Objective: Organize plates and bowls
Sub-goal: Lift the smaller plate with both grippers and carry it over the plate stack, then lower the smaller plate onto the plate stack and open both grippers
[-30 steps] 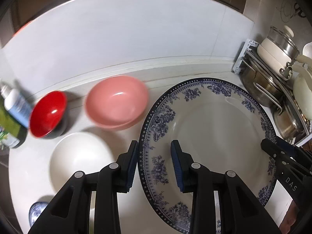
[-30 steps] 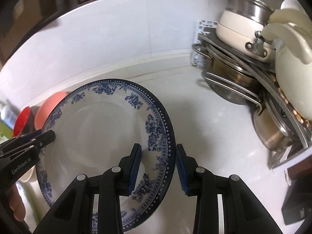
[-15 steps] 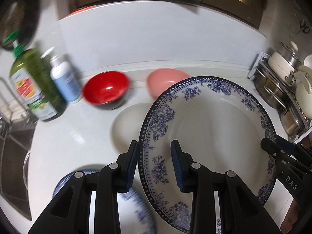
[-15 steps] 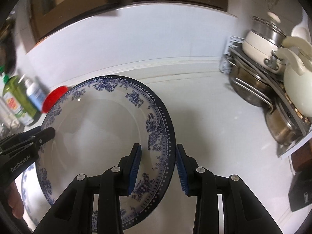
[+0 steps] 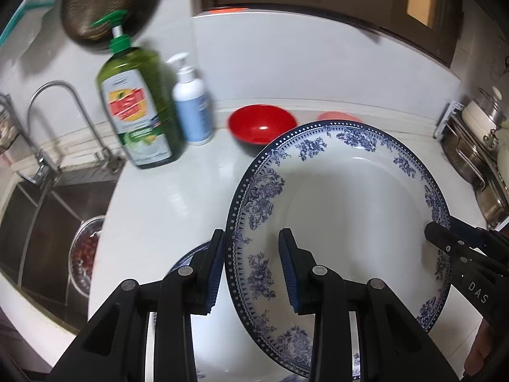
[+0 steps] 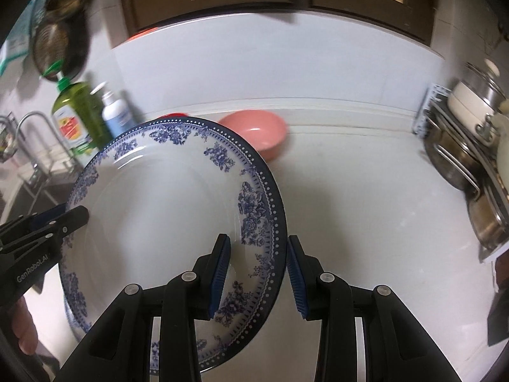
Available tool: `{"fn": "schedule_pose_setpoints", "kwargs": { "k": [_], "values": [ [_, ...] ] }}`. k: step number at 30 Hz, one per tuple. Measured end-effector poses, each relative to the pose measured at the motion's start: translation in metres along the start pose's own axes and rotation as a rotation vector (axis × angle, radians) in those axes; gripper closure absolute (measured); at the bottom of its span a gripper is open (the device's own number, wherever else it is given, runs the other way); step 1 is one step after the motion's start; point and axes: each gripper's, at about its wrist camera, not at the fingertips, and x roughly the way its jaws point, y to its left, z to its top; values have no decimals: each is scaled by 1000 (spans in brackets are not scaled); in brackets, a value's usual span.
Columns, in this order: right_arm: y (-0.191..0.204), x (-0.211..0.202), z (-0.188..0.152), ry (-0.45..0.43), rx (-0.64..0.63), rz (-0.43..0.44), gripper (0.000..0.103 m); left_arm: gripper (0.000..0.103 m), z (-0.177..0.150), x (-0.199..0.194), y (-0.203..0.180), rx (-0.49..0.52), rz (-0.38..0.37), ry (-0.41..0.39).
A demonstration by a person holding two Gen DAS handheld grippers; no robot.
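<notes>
Both grippers clamp one big blue-patterned plate (image 5: 343,203) by opposite rims, carried in the air above the counter (image 5: 178,197). Left gripper (image 5: 251,267) grips the plate's left rim, right gripper (image 6: 258,269) grips its right rim; the plate spans between them, slightly tilted. Directly below, near the counter's front edge by the sink (image 5: 47,210), lies a second blue-patterned plate (image 5: 187,256), mostly hidden; it sits under the left gripper, so the left hand is nearer to it. Likely next step: lower and stack. Red bowl (image 5: 261,124) and pink bowl (image 6: 257,133) sit along the counter's back edge. Versus a second ago: the carried plate has travelled toward the sink end, soap bottles (image 5: 135,108) and the lower plate have come into view, and both grips are unchanged.
</notes>
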Motion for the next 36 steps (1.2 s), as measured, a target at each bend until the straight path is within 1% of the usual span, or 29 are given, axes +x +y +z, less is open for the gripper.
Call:
{"fn": "schedule_pose_setpoints", "kwargs": {
  "k": [8, 14, 19, 25, 32, 36],
  "values": [
    [49, -1, -14, 30, -53, 47, 66, 69, -24, -11, 46, -48, 49, 30],
    [78, 7, -23, 68, -97, 84, 66, 69, -43, -10, 68, -85, 71, 71],
    [95, 17, -31, 107, -137, 99, 66, 69, -57, -2, 81, -116, 84, 117],
    [109, 35, -39, 164, -164, 108, 66, 69, -68, 15, 89, -148, 91, 170],
    [113, 53, -48, 223, -175, 100, 66, 68, -77, 38, 92, -167, 83, 228],
    [114, 63, -53, 259, -176, 92, 66, 68, -80, 47, 92, -170, 88, 247]
  ]
}}
